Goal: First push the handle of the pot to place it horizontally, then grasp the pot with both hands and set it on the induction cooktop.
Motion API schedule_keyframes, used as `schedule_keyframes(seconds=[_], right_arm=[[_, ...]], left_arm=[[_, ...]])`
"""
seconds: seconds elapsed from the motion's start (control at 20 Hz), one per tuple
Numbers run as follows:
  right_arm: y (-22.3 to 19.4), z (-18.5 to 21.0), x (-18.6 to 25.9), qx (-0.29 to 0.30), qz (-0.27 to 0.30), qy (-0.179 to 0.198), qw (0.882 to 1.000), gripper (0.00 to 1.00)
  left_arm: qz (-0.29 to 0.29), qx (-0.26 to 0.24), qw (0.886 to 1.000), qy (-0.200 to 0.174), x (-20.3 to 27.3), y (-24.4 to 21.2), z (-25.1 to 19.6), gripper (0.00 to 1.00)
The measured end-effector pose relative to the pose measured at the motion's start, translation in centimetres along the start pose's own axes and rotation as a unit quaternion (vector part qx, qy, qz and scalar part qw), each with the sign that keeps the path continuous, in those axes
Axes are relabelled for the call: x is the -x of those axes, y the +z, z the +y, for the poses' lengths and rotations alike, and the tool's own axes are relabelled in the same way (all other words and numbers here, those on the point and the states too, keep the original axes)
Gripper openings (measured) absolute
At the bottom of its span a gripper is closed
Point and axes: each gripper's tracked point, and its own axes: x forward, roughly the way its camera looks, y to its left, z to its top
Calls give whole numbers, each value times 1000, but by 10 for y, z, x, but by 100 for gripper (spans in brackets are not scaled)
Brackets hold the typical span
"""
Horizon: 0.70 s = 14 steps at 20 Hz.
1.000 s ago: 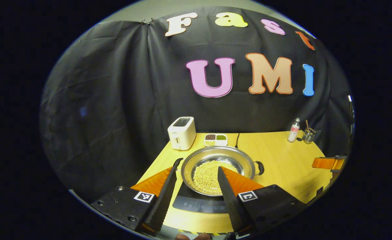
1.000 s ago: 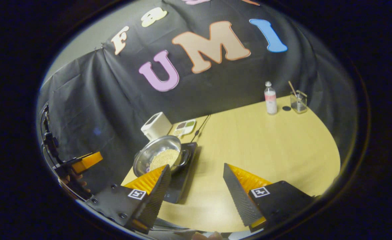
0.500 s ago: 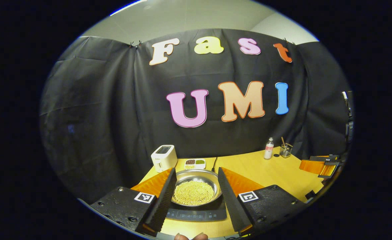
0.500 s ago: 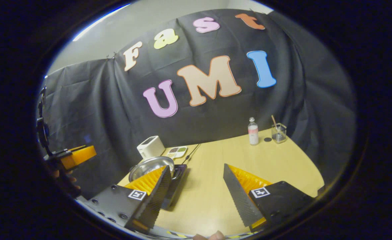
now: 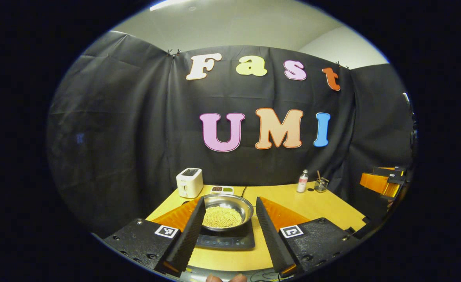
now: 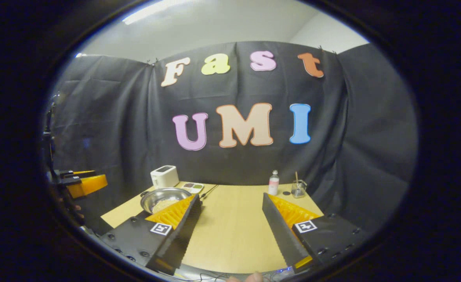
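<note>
A steel pot (image 5: 247, 211) holding pale beans (image 5: 222, 217) sits on the black induction cooktop (image 5: 224, 242) near the table's front left. My left gripper (image 5: 230, 198) is open, held back from the pot, which shows between its fingers without touching them. In the right gripper view the pot (image 6: 156, 195) lies left of and behind my left finger. My right gripper (image 6: 231, 197) is open over bare table (image 6: 230, 231). The right gripper (image 5: 379, 182) shows far right in the left gripper view, and the left gripper (image 6: 83, 184) shows at the left of the right gripper view.
A white toaster (image 5: 189, 182) and a small divided dish (image 5: 222, 189) stand behind the pot. A bottle (image 5: 302, 181) and a glass with a stick (image 5: 321, 184) stand at the back right. Black cloth walls the booth behind the table.
Both grippers have drawn back from the pot and tilted up to level, staying open. The pot rests on the cooktop and looks smaller and farther away.
</note>
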Motion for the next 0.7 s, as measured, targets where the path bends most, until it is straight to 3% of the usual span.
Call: schedule_keyframes(seconds=[0.1, 0.2, 0.25, 0.3, 0.35, 0.4, 0.45, 0.5, 0.65, 0.7], right_arm=[[-6, 2, 8, 14, 10, -2, 1000, 92], [14, 7, 7, 14, -18, 1, 1000, 92], [21, 12, 8, 15, -22, 9, 1000, 92], [19, 11, 9, 20, -19, 9, 1000, 93], [21, 7, 11, 23, -21, 10, 999, 96], [30, 3, 11, 24, -30, 9, 999, 100], [34, -3, 11, 21, -33, 6, 999, 100], [32, -7, 11, 15, -30, 5, 999, 97], [30, -20, 10, 0, -25, -1, 1000, 97], [29, -22, 10, -3, -24, -1, 1000, 97]], left_arm=[[-11, 6, 1000, 3, 13, 6, 2, 80], [-12, 0, 1000, 4, 22, 8, 4, 79], [-8, -8, 1000, 11, 24, 7, 9, 75], [-6, -11, 1000, 19, 24, 10, 13, 80], [-6, -11, 1000, 18, 24, 13, 10, 75], [-17, -11, 1000, 13, 23, 21, 4, 80], [-21, -14, 1000, 13, 19, 26, 1, 75], [-19, -17, 1000, 13, 18, 25, 0, 80], [-25, -16, 1000, 7, 13, 31, -12, 80], [-23, -18, 1000, 6, 13, 32, -16, 75]])
